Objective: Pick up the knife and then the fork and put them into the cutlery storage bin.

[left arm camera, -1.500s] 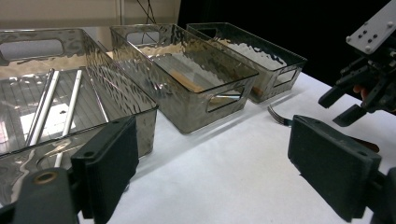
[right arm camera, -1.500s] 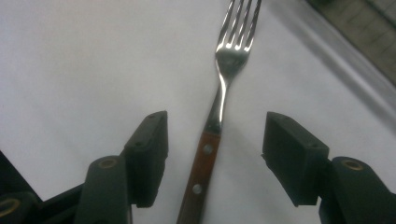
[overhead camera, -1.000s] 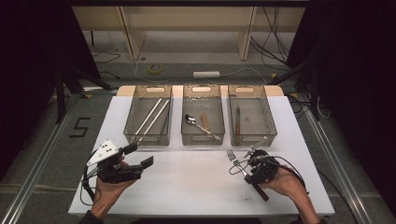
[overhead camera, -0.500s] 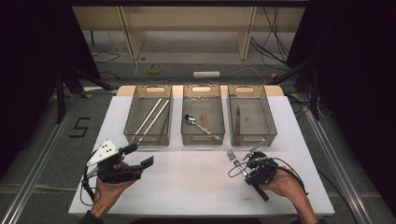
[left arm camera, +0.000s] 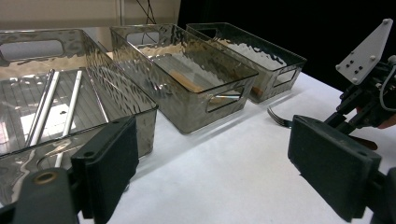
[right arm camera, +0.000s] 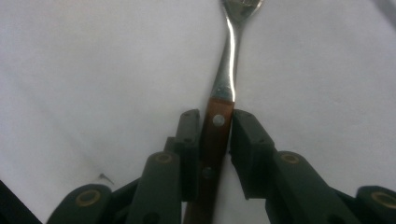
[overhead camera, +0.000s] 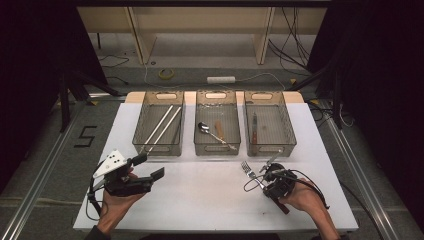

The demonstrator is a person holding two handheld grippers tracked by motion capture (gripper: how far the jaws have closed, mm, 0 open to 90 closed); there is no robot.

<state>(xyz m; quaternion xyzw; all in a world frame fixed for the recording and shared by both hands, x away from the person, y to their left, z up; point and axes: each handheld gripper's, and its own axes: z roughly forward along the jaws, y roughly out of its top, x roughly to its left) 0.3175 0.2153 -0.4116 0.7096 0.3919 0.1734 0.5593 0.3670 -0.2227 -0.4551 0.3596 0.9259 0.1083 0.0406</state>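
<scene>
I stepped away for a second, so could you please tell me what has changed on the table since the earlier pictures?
The right gripper has just been closing its jaws on the fork's wooden handle; whether they press on it yet is hard to tell. The left gripper, open and empty, the three bins and their contents stayed put.

White tabletop (overhead camera: pixel 200 200) carries three clear bins; the fork (overhead camera: pixel 248 169) lies just before the right bin (overhead camera: pixel 270 145).

A lab: black curtains (overhead camera: pixel 30 75), floor cables (overhead camera: pixel 165 74), a taped white table (overhead camera: pixel 200 200).
</scene>
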